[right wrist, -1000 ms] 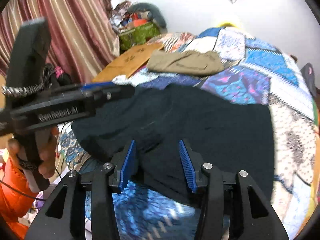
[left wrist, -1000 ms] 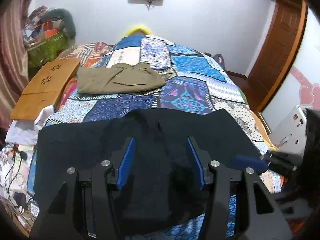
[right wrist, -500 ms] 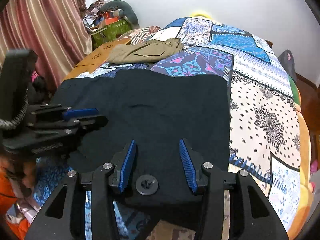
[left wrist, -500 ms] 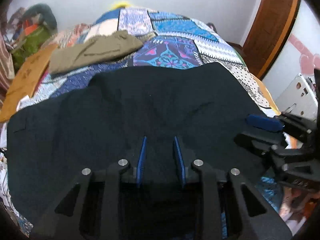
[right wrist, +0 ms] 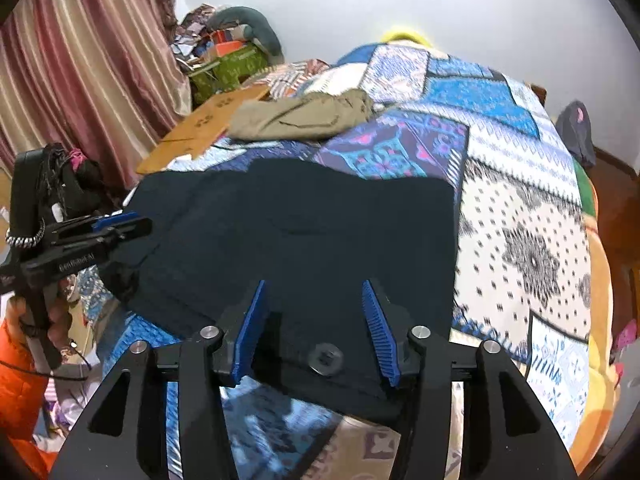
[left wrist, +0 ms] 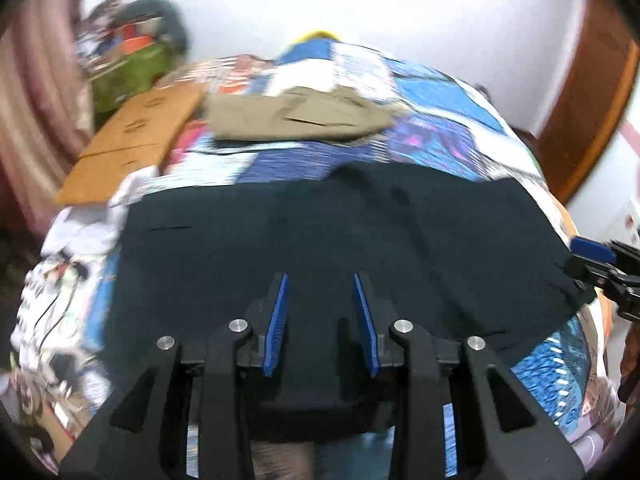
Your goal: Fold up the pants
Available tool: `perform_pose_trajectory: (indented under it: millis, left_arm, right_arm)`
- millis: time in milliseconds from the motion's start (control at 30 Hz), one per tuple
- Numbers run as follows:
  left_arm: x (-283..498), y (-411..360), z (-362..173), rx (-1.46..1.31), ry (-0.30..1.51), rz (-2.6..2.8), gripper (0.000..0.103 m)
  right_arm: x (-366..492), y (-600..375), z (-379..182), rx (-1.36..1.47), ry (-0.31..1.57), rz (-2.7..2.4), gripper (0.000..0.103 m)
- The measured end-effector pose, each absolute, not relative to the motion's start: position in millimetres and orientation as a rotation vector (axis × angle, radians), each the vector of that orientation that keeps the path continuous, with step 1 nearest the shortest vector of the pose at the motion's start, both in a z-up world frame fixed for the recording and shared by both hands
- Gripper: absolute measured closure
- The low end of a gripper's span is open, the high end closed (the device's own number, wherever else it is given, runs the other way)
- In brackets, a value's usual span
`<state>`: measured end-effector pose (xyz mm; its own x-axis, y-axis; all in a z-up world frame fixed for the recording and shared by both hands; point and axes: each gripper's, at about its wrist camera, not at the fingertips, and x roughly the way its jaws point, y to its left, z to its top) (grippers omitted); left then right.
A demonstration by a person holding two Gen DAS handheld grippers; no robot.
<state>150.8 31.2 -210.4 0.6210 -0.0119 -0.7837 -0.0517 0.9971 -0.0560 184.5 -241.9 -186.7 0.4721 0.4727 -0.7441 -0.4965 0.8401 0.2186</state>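
My left gripper (left wrist: 321, 280) has its fingers apart, and so does my right gripper (right wrist: 312, 286); neither grips cloth. The black pants (left wrist: 320, 232) lie spread flat just beyond both, across the near patchwork bedspread (right wrist: 520, 208), with olive pants (right wrist: 300, 118) farther back.

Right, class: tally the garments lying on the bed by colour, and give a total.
Black pants: 1
Olive pants: 1
Total: 2

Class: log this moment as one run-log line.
left claw: open | right claw: open | dark navy fabric pants: flat on patchwork quilt bed, unheld
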Motion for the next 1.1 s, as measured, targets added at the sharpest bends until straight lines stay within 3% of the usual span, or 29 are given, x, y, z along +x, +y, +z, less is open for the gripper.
perform_pose_trajectory:
  millis: [167, 433, 567, 767, 1100]
  left_arm:
    - [122, 101, -210, -0.218, 0.909, 0.128, 0.059]
    - [88, 153, -241, -0.370, 0.975, 0.190, 0.058]
    - [71, 157, -255, -0.479, 0.982, 0.132, 0.041]
    - [73, 163, -280, -0.660, 1.006, 0.085, 0.039]
    - [94, 175, -287, -0.739, 0.945, 0.088, 0.039]
  right_arm:
    - [185, -213, -175, -0.060, 0.852, 0.645, 0.054]
    - [185, -158, -181, -0.136, 0.845, 0.724, 0.053]
    - [184, -144, -195, -0.163, 0.875, 0.729, 0.053]
    - [178, -134, -223, -0.224, 0.934, 0.706, 0.052]
    - [177, -135, -224, -0.222, 0.945, 0.724, 0.050]
